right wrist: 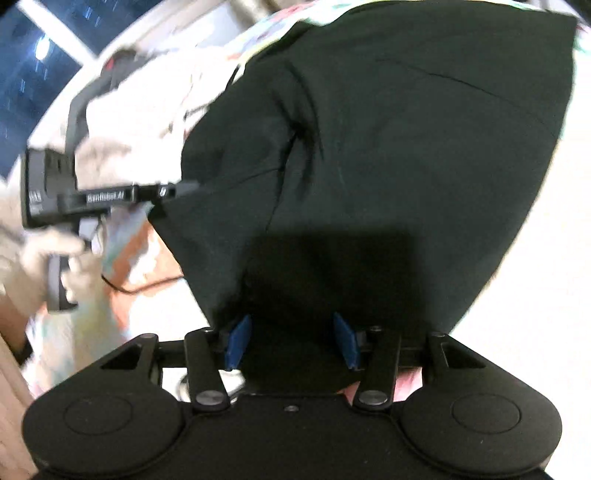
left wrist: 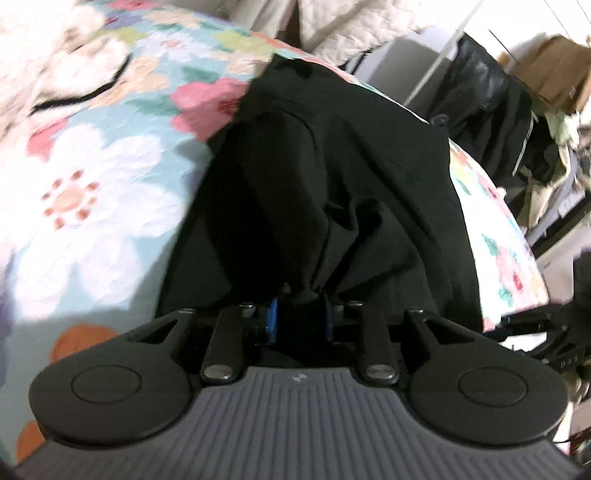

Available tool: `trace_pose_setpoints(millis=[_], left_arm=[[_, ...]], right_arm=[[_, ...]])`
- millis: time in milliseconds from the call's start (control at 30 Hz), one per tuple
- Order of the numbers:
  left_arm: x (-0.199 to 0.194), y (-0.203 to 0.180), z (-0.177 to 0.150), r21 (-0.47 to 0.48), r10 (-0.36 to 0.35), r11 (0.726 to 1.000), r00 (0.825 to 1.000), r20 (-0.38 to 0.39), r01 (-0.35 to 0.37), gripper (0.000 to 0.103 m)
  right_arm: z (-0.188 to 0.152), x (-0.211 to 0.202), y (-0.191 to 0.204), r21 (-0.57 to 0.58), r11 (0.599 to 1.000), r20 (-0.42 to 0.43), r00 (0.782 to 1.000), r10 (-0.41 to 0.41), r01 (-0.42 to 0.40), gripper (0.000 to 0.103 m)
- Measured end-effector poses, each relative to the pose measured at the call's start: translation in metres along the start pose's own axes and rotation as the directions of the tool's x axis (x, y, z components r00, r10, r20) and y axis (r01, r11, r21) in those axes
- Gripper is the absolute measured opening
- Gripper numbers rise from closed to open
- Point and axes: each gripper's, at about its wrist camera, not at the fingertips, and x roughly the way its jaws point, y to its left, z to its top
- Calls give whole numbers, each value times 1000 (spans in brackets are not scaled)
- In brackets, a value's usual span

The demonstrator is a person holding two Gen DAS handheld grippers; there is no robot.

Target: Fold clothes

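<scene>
A black garment (left wrist: 351,155) lies partly on the floral bedspread (left wrist: 92,192) and rises in a bunch to my left gripper (left wrist: 300,317). That gripper is shut on the fabric, its blue pads (left wrist: 272,317) close together. In the right wrist view the same garment (right wrist: 406,147) fans out taut from my right gripper (right wrist: 292,341), whose blue pads (right wrist: 238,343) stand wider apart with a thick fold of cloth filling the gap. My left gripper (right wrist: 181,188) shows there at the left, pinching a corner of the garment, with a person's light-gloved hand (right wrist: 51,254) on its handle.
Right of the bed is clutter: dark hanging clothes (left wrist: 480,96), a cardboard box (left wrist: 554,70) and piled items. White quilted fabric (left wrist: 351,22) hangs beyond the bed. A thin black cord (left wrist: 81,96) lies on the bedspread. A dark window (right wrist: 33,74) shows at upper left.
</scene>
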Motion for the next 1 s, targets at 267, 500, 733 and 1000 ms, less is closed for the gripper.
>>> trace_pose_setpoints(millis=[267, 500, 733, 1000], left_arm=[[-18, -40, 28, 202, -37, 979, 996, 85, 19, 43], [36, -71, 29, 280, -84, 956, 996, -27, 88, 56], [59, -65, 9, 298, -111, 944, 987, -116, 141, 4], [-33, -51, -7, 190, -199, 959, 977, -78, 210, 5]], right_arm=[[-50, -30, 24, 29, 993, 145, 982, -119, 116, 58], [-57, -26, 49, -79, 967, 193, 955, -224, 242, 58], [-55, -11, 60, -207, 927, 192, 942, -275, 313, 23], [-58, -63, 48, -57, 978, 166, 968, -188, 200, 6]])
